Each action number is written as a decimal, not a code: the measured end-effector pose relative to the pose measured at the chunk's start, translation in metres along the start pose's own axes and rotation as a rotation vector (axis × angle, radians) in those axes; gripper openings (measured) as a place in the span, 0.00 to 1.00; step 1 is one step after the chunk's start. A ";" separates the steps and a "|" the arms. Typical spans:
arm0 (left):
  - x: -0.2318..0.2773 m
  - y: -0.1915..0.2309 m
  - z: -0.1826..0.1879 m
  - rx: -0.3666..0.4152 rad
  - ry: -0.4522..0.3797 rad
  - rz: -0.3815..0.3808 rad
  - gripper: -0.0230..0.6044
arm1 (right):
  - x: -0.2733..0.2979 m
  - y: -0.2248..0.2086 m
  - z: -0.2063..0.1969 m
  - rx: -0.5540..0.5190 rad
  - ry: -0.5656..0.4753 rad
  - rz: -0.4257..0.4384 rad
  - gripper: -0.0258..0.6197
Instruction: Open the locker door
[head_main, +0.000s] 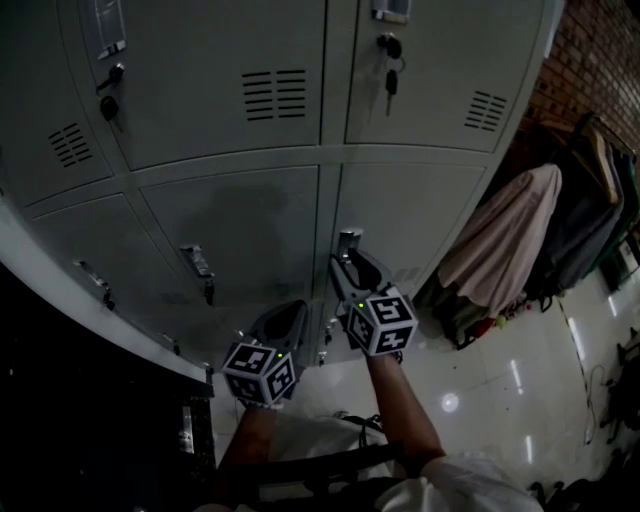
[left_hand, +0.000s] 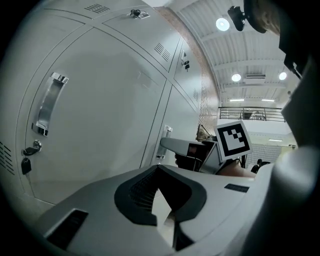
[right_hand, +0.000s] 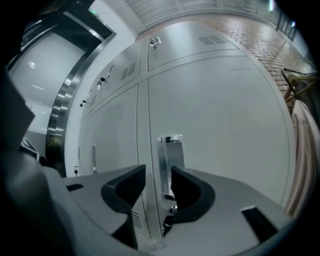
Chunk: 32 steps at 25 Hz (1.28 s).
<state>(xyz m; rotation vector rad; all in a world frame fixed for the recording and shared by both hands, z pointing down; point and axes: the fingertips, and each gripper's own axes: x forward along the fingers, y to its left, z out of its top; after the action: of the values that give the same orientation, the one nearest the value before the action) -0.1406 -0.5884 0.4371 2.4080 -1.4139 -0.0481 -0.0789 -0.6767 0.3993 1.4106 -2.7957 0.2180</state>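
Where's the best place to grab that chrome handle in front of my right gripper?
Take the chrome handle mid-bar, coming straight at the locker door. The bar is upright and seems to stand off the door, so the open right hand-held gripper can close across it sideways.

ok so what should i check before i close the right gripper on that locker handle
1. Right gripper jaws open: ok, they are wide apart and press on nothing.
2. Handle lined up: ok, the chrome handle shows in the gap between the jaws in the right gripper view.
3. Jaws far enough forward to straddle it: cannot tell.
4. Locker door not yet open: ok, it sits flush with its neighbours.
5. Lock released: cannot tell.
6. Left gripper out of the way: ok, its jaws are shut on nothing and it sits off to the side of that door.
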 end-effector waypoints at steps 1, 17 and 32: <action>0.002 0.002 0.001 -0.002 -0.002 0.003 0.02 | 0.003 -0.001 0.000 -0.001 0.003 0.001 0.34; -0.001 0.005 0.003 0.001 0.029 0.021 0.02 | 0.005 0.009 -0.005 -0.012 0.039 0.042 0.32; -0.018 -0.029 -0.018 0.013 0.080 -0.071 0.02 | -0.044 0.016 -0.007 -0.094 0.049 -0.093 0.23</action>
<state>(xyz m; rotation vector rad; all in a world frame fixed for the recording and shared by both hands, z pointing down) -0.1219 -0.5552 0.4428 2.4421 -1.2975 0.0399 -0.0660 -0.6307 0.4009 1.4884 -2.6557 0.1168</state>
